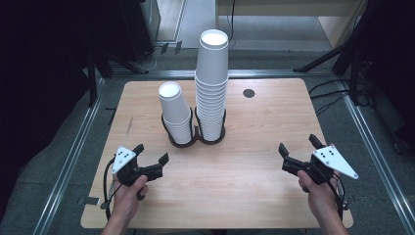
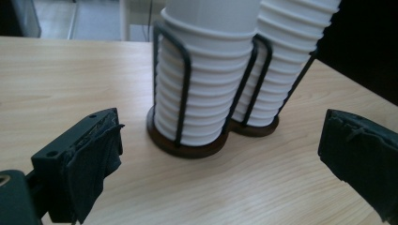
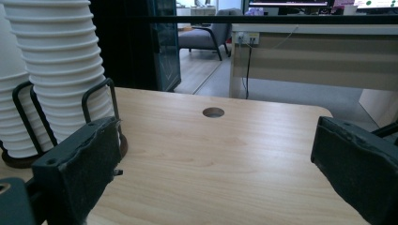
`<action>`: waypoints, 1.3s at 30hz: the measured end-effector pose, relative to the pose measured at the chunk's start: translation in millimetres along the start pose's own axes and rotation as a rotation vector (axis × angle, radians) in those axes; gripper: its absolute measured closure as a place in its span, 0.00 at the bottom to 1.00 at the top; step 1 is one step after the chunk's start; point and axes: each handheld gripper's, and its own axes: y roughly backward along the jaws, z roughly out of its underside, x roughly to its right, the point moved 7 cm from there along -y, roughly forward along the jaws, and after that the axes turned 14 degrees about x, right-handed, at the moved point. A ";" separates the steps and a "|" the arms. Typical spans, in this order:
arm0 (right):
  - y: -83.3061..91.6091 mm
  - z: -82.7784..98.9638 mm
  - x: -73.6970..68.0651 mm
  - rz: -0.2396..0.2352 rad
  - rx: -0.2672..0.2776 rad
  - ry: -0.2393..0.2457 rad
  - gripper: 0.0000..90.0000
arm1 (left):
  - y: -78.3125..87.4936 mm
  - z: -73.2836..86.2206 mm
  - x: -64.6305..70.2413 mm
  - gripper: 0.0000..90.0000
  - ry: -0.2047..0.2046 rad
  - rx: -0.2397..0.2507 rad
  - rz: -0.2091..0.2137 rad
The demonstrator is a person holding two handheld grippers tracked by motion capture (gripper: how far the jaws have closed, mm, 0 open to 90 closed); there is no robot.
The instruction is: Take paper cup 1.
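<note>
Both grippers sit at the near edge of the table [image 1: 254, 196], the left gripper [image 1: 150, 157] and right gripper [image 1: 298, 145] each spread wide with nothing between the jaws. Ahead stand two stacks of paper cups in a black wire holder [image 1: 195, 134]: the short stack [image 1: 175, 111] on the left, the tall stack [image 1: 212, 83] touching it on the right. That tall one looks top-heavy to me; a sideways nudge or a squeeze gripping several rims together could tip it over.
</note>
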 end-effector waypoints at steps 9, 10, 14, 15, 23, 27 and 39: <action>-19.0 -21.5 -17.0 -0.035 0.026 -0.019 0.02 | -17.7 -6.2 15.3 0.00 -0.007 0.005 0.017; -21.1 -23.3 -19.6 -0.045 0.027 -0.024 0.02 | -21.2 -6.7 18.2 0.00 -0.008 0.012 0.019; -30.0 -28.9 -34.0 -0.078 0.024 -0.025 0.01 | -29.0 -7.9 25.9 0.00 -0.017 0.017 0.025; -32.1 -30.0 -38.1 -0.084 0.024 -0.020 0.00 | -29.0 -7.9 25.9 0.00 -0.017 0.017 0.025; -49.6 -43.8 -69.8 -0.130 0.046 -0.023 0.00 | -46.8 -15.6 43.4 0.00 -0.039 0.034 0.030; -58.3 -54.9 -83.8 -0.148 0.068 -0.033 0.00 | -56.7 -21.9 54.7 0.00 -0.043 0.055 0.034; -81.2 -82.0 -107.5 -0.171 0.106 -0.042 0.00 | -83.2 -28.0 79.3 0.00 -0.105 0.104 0.026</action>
